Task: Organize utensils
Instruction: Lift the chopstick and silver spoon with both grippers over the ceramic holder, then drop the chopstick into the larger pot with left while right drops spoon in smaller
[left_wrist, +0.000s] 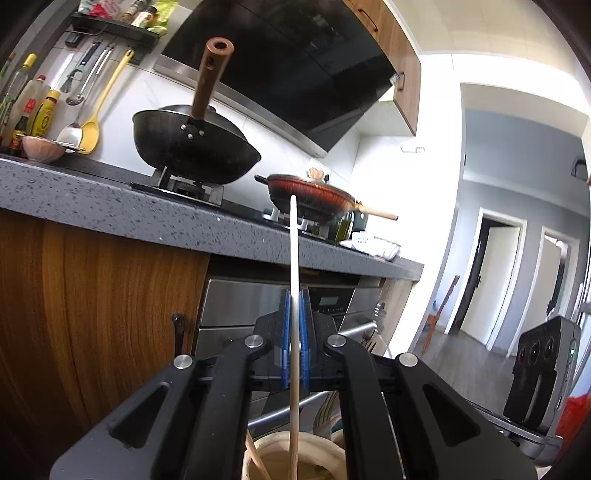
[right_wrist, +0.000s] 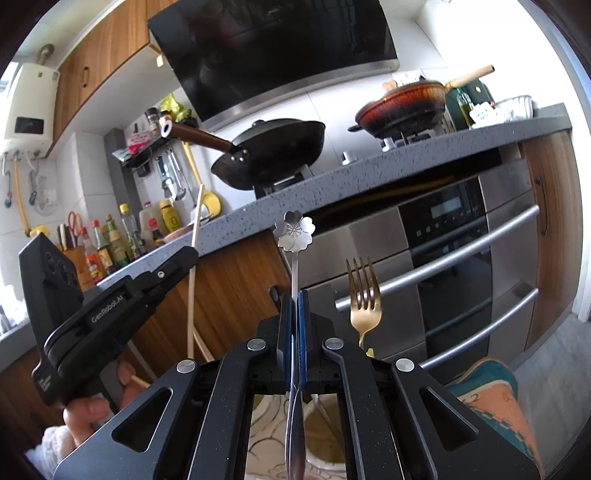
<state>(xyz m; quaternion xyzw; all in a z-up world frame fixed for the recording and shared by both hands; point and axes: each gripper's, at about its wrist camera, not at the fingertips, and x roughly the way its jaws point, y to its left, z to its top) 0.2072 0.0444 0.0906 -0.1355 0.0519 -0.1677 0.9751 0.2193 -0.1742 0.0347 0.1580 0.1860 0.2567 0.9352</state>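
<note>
The job looks partly done. The left gripper (left_wrist: 294, 317) has its blue pads pinching 1 pale wooden chopstick (left_wrist: 293, 258), held upright with its lower end inside the cream ceramic holder (left_wrist: 328, 448) directly below, where another stick already leans. The right gripper (right_wrist: 294, 321) has its jaws pressed together on a thin steel spoon with a flower-shaped handle end (right_wrist: 294, 230), its bowl hanging over a second pale cup (right_wrist: 325, 424). Just right, a gold fork (right_wrist: 363, 291) already stands tines up. Both held pieces remain to be released.
</note>
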